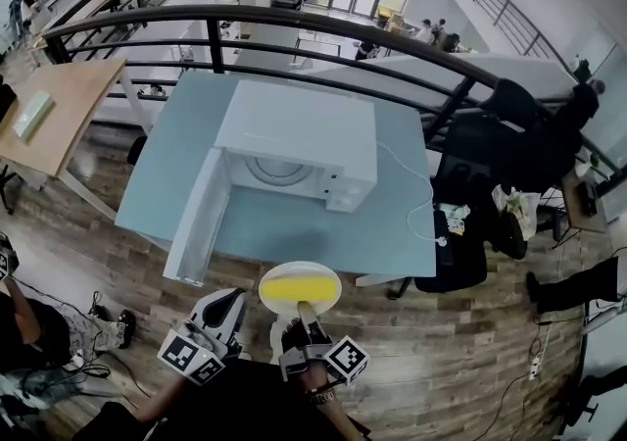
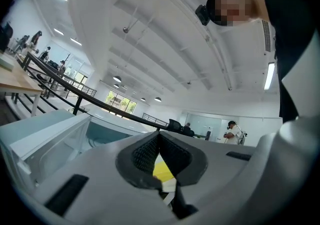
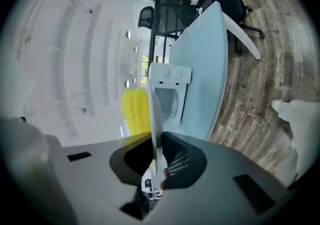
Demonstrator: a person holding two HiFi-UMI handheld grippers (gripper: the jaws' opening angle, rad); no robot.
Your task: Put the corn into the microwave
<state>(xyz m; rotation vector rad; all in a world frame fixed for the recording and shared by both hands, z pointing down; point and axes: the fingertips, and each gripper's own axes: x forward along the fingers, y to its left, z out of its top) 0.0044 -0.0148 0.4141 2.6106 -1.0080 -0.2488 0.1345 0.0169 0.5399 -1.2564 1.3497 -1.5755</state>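
Observation:
A yellow corn cob [image 1: 299, 285] lies on a white plate [image 1: 269, 304] held in the air, just in front of the table's near edge. My right gripper [image 1: 307, 317] is shut on the plate's near rim. In the right gripper view the plate [image 3: 155, 119] stands edge-on between the jaws, with the corn [image 3: 136, 111] on its left side. The white microwave [image 1: 294, 140] sits on the light blue table [image 1: 392, 223], with its door [image 1: 201, 219] swung open to the left. My left gripper [image 1: 227, 307] is shut on nothing, left of the plate; past its jaws the corn [image 2: 162, 169] shows.
A white power cord [image 1: 423, 204] runs from the microwave over the table's right side. A black railing [image 1: 323, 27] curves behind the table. Black office chairs [image 1: 460, 253] stand at the right, and a wooden desk [image 1: 59, 106] at the left.

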